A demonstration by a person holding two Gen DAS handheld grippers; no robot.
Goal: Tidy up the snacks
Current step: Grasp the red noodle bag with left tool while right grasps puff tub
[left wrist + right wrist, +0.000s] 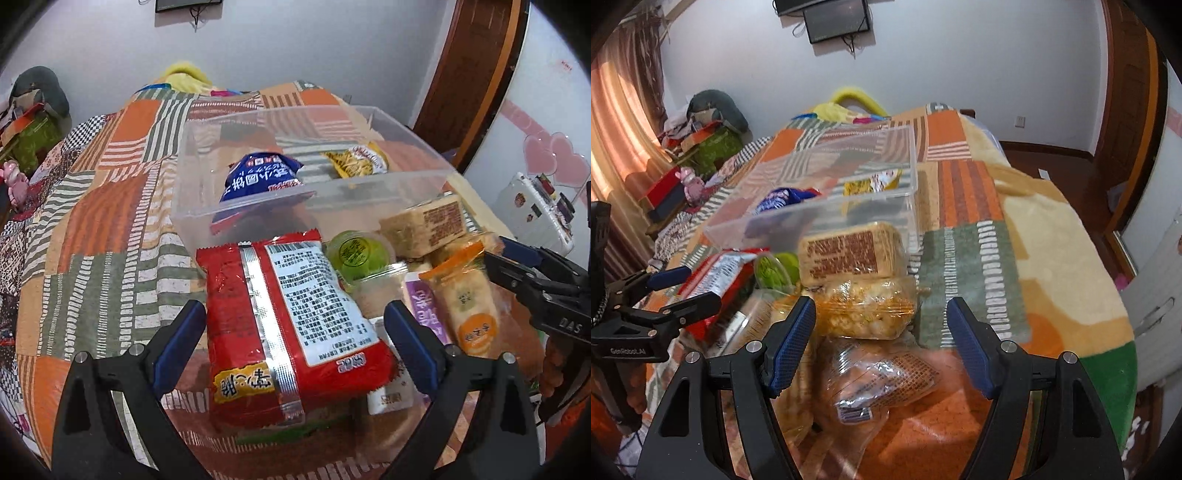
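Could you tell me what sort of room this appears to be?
Most likely a bedroom at home: the snacks lie on a patchwork-patterned orange blanket spread over what looks like a bed, peach curtains hang at one side, and a brown wooden door stands nearby.

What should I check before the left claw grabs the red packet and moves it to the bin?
1. Left claw open: ok, both fingers spread.
2. Red packet between its fingers: ok, one finger on each side.
3. Fingers touching the packet: cannot tell.
4. Bin has room: ok, only a blue bag and a yellow bag inside.
5. Right claw out of the way: ok, open over the popcorn pack, off to the right.
6. Packet free of neighbours: not ok, it overlaps the green cup and other snacks.
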